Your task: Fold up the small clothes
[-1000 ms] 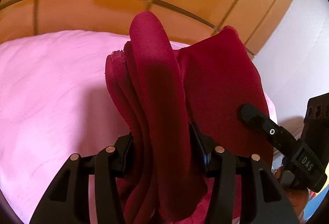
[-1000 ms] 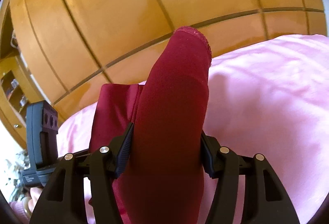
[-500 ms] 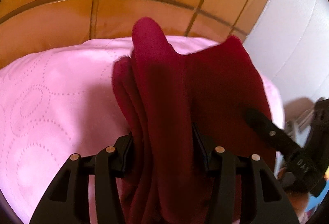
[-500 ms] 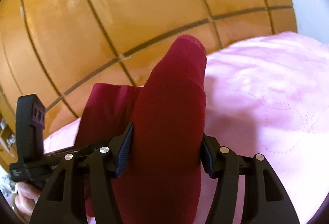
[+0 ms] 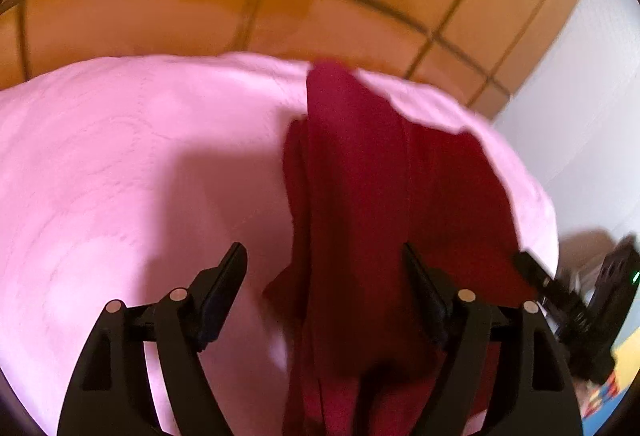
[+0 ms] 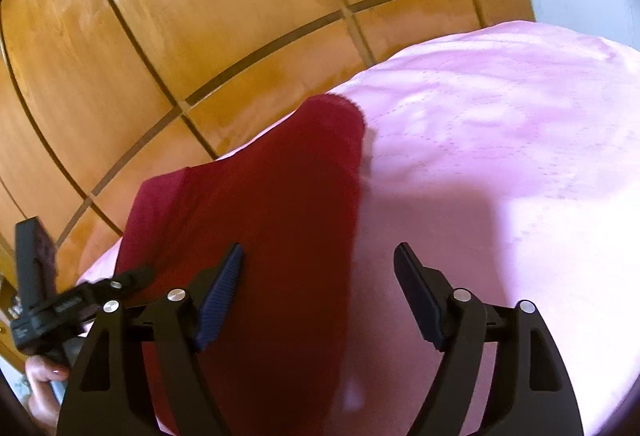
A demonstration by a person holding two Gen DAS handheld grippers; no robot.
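Both sets of fingers were clamped on the dark red garment point(image 5: 360, 196) a second ago. Now left gripper point(image 5: 324, 276) and right gripper point(image 6: 318, 276) are opening, pads clear of the cloth. The garment lies at frame centre on the pink bed point(image 6: 500, 156). I judge this fold released.

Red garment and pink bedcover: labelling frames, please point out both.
Red garment point(image 6: 256, 236): right wrist view, middle of its flat cloth.
Pink bedcover point(image 5: 120, 176): left wrist view, bare quilted top.
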